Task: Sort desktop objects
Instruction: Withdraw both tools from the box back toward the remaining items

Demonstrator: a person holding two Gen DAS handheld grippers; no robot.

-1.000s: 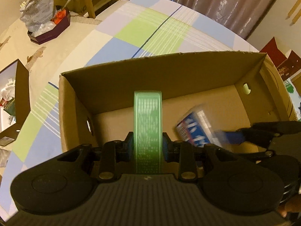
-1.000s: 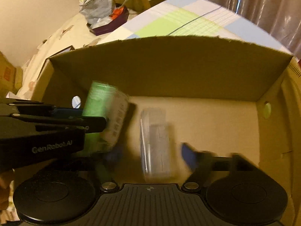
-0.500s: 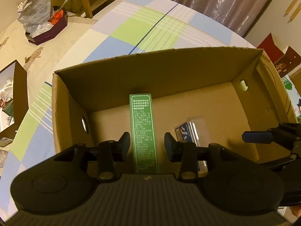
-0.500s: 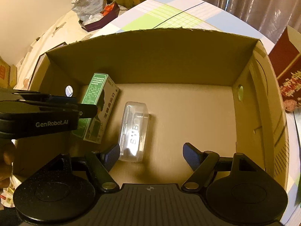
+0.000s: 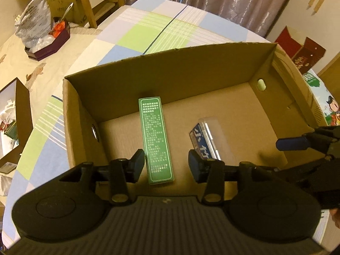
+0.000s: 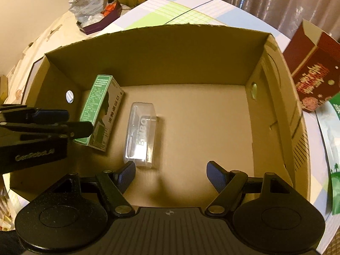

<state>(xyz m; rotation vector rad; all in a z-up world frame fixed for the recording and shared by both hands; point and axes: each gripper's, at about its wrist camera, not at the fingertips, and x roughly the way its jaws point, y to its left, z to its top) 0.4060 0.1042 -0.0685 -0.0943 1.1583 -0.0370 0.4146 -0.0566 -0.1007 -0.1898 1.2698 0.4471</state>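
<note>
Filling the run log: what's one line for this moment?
left claw: open | right claw: open | green box, clear case: lying in cardboard box

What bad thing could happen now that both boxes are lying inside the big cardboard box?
The left gripper hangs open right over the green box, so lifting away crookedly might nudge it. The clear plastic case lies close beside the green box, so a bump could push one into the other. Both grippers sit low inside the cardboard box, and the right gripper could catch a wall when pulling out.
</note>
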